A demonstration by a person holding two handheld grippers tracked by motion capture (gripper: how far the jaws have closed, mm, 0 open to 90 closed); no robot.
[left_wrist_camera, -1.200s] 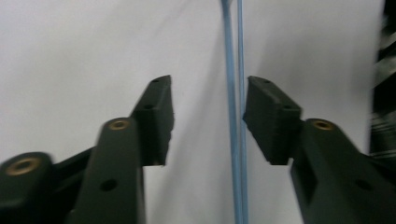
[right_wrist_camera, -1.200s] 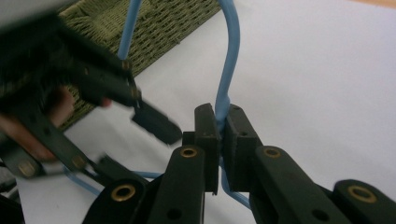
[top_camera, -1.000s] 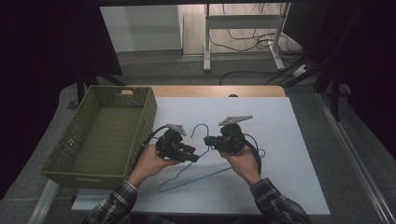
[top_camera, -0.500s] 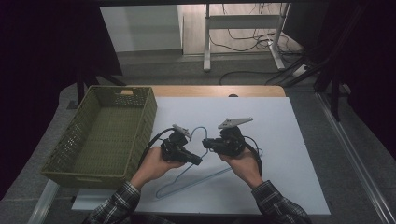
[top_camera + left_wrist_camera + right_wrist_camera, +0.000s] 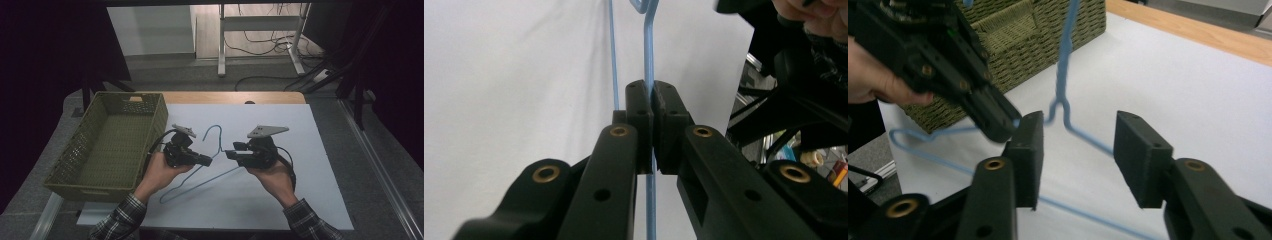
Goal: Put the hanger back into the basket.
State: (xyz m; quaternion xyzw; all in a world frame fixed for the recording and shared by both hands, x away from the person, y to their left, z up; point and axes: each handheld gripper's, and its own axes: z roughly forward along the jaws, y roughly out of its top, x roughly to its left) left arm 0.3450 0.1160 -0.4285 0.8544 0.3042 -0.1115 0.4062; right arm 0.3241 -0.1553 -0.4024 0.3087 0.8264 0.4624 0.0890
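Blue wire hanger [image 5: 210, 167]: lies over the white sheet [image 5: 320, 150] at table centre, hook end pointing away from the person, long bottom bar running down-left toward the near edge. It looks partly lifted at the neck, though from the high view I can't be sure how much of the far corner rests on the sheet.

Left gripper [image 5: 204, 161]: jaws clenched on the wire, pads pinching one shoulder wire just below the neck. In the left gripper view the hanger [image 5: 648, 60] passes straight up between the closed pads.

Right gripper [image 5: 231, 154]: jaws have just been opening and now stand apart. In the right gripper view the twisted neck of the hanger [image 5: 1062, 107] sits in the gap between the pads [image 5: 1140, 155], touching neither; released.

Key relation: the two grippers face each other across the neck, left tip just beside right. The hanger now depends on the left hand alone. Long axis runs roughly parallel to the green wicker basket [image 5: 107, 145], which stands just left of the left hand.

Room: basket wall is near on the left, so the bottom bar's low corner could catch on the rim if swung that way; the sheet is open to the right and toward the person.
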